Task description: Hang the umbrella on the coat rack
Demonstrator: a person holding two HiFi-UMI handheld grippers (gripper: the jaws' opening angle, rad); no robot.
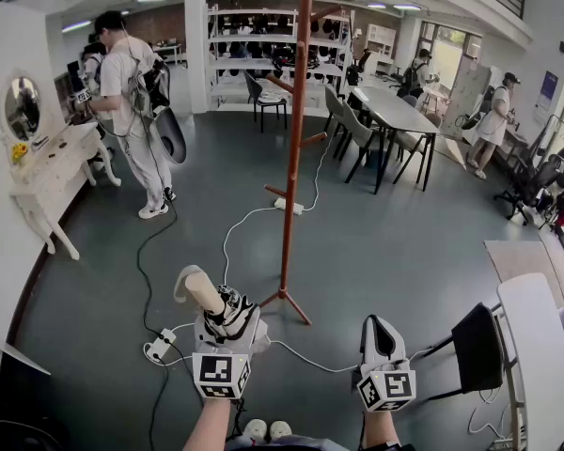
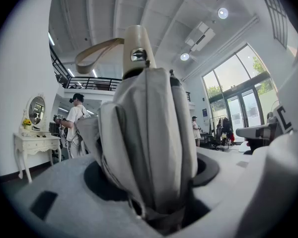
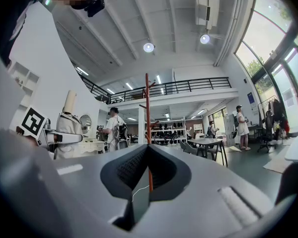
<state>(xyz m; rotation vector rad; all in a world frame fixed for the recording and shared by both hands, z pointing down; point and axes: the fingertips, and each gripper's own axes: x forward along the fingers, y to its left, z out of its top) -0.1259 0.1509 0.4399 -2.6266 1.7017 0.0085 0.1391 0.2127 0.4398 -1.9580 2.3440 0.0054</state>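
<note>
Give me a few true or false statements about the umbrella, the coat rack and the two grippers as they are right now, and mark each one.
1. The left gripper is shut on a folded umbrella. True.
2. The umbrella already hangs on the coat rack. False: it is in the left gripper, apart from the rack.
3. The right gripper holds nothing. True.
4. The coat rack is white. False: its pole is orange-red.
5. The umbrella's handle points down at the floor. False: the cream handle sticks out beyond the gripper, toward the rack.
</note>
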